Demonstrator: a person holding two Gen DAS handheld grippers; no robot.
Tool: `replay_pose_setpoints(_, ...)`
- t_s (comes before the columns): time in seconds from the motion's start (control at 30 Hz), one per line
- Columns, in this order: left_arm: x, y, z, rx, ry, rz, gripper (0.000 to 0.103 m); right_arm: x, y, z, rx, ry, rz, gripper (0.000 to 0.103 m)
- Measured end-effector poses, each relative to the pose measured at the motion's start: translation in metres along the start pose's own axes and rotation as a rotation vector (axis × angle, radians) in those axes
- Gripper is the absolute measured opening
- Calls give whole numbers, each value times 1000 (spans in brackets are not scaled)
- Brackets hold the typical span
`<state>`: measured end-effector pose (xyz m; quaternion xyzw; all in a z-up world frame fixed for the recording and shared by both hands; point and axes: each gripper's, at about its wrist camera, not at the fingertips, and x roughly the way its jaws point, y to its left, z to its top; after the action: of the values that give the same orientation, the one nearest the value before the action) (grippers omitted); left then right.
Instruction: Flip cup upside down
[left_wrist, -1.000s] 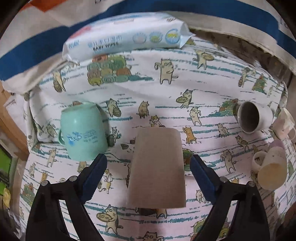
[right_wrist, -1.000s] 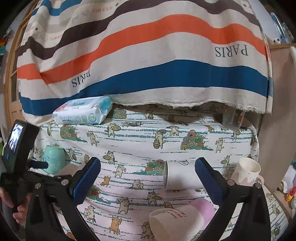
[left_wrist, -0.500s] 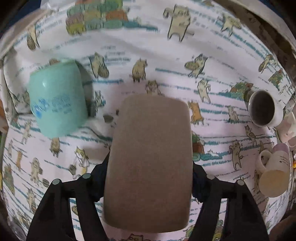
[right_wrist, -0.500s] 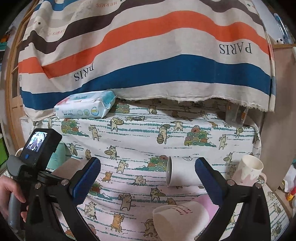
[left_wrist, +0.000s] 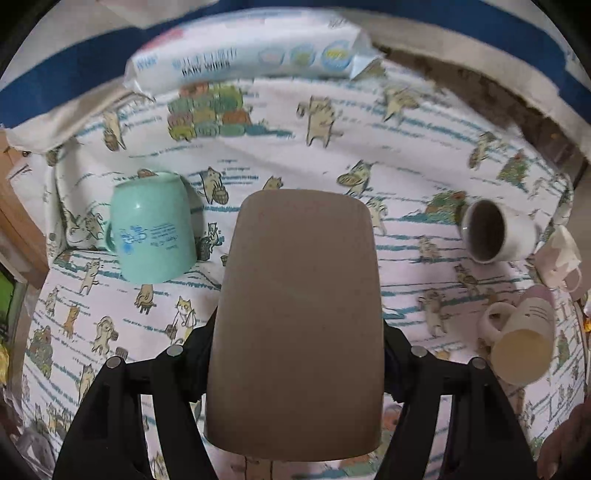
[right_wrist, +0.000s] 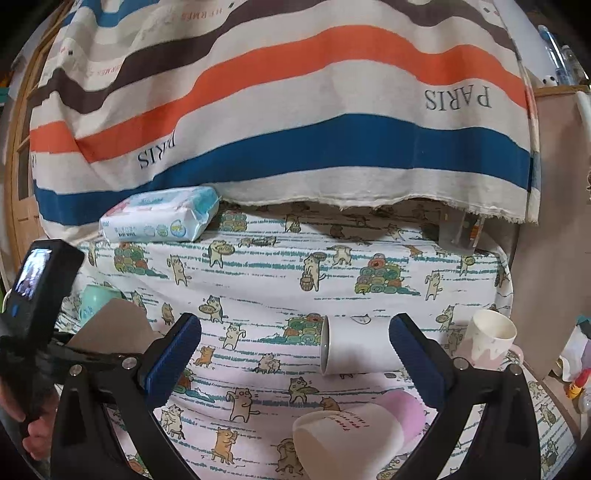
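The left tongs (left_wrist: 295, 354) were clamped on the brown cup (left_wrist: 295, 325), one dark finger pressed to each side of it, and the cup filled the middle of the left wrist view, its closed base pointing away from the tongs and its wider end nearest the camera. From the right wrist view the same brown cup (right_wrist: 114, 328) showed far out to the left, tilted, held above the cat-print cloth (right_wrist: 266, 280).

Ahead and to the left of the left tongs a mint green cup (left_wrist: 151, 229) stood upside down on the cloth. Farther ahead, at the back edge, lay a pack of baby wipes (left_wrist: 251, 59). Off to the right of the left tongs a white cup with a dark inside (left_wrist: 491, 232) lay on its side, and nearer, a pink and cream mug (left_wrist: 524, 343) lay tipped over too.

The right tongs (right_wrist: 295, 350) hung open, blue pads (right_wrist: 173, 358) well apart and gripping nothing. Between the fingers, just ahead, was the white cup on its side (right_wrist: 351, 350); below it, close to the camera, the pink and cream mug (right_wrist: 362, 435). Beyond the right finger stood an upright white mug (right_wrist: 487, 339). A striped cloth (right_wrist: 295, 110) hung behind the table.
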<state>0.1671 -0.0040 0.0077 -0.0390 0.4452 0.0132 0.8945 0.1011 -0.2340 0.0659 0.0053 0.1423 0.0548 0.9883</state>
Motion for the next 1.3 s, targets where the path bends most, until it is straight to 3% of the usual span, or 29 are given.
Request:
replay_pose_setpoints(0.23, -27, -12, -18, -4, -27, -38, 68, -55, -19, 11, 54, -74, 36, 103)
replay_pose_setpoints(0.43, -44, -24, -45, 26, -32, -23, 68, -93, -27, 11, 51, -122, 24, 103)
replay_pose_setpoints(0.67, -58, -37, -81, -7, -15, -65, 68, -104, -33, -11, 46, -77, 2, 103)
replay_pose_setpoints(0.9, -59, -56, -99, -42, 19, -92, 68, -95, -46, -50, 57, 38, -9, 103)
replay_pose_setpoints(1.17, -56, -84, -112, -8, -2, -39, 67, -94, -59, -75, 70, 99, -18, 103)
replay_pose_setpoints(1.3, -52, -91, -113, -7, 17, -56, 67, -97, -64, -80, 66, 113, -27, 103)
